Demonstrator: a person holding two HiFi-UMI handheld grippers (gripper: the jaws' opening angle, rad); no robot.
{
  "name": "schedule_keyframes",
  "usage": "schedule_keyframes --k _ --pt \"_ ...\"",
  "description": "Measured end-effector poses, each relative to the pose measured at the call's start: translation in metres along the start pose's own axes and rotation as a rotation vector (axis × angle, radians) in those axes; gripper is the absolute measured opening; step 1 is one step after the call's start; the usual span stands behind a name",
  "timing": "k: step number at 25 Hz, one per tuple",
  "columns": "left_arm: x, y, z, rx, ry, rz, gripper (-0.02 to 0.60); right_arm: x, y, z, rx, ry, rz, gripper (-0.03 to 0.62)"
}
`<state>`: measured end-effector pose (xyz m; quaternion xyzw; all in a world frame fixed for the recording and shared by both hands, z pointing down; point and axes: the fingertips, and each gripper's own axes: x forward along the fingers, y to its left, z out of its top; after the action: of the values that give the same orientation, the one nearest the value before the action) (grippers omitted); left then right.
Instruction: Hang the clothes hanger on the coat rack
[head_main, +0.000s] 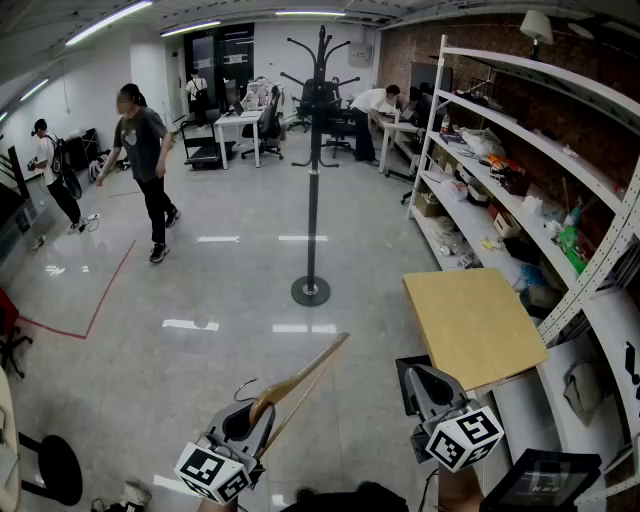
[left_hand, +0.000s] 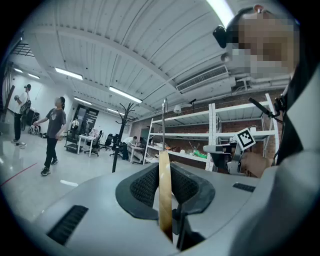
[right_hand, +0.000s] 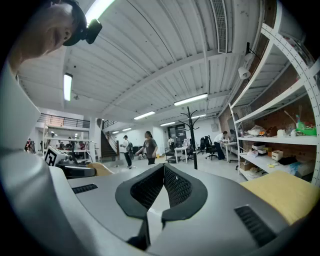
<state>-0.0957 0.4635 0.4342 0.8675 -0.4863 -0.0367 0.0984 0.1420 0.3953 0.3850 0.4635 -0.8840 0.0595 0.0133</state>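
Transport step: clothes hanger (head_main: 300, 378) is clamped in left gripper (head_main: 262, 405) jaws, right gripper (head_main: 425, 382) jaws are closed empty; coat rack (head_main: 313, 180) is well ahead, so hanger must be carried over and raised to a prong.

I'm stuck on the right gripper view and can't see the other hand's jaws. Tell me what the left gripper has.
Observer: The left gripper is shut on the wooden clothes hanger, which stands edge-on between its pads.
Operator: Give me the hook's position.
Observer: In the left gripper view, the metal hook rises straight up from the wood above the jaws.
Operator: Report how far along the hanging is.
Observer: It has not been hung. The head view shows the coat rack on its round base across the floor, well beyond the hanger's tip.
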Motion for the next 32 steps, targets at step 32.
schedule_keyframes --k 32 --pt "0.273 0.120 0.056 0.030 0.012 0.066 0.052 0.220 -0.200 0.015 0.017 -0.008 0.134 0.006"
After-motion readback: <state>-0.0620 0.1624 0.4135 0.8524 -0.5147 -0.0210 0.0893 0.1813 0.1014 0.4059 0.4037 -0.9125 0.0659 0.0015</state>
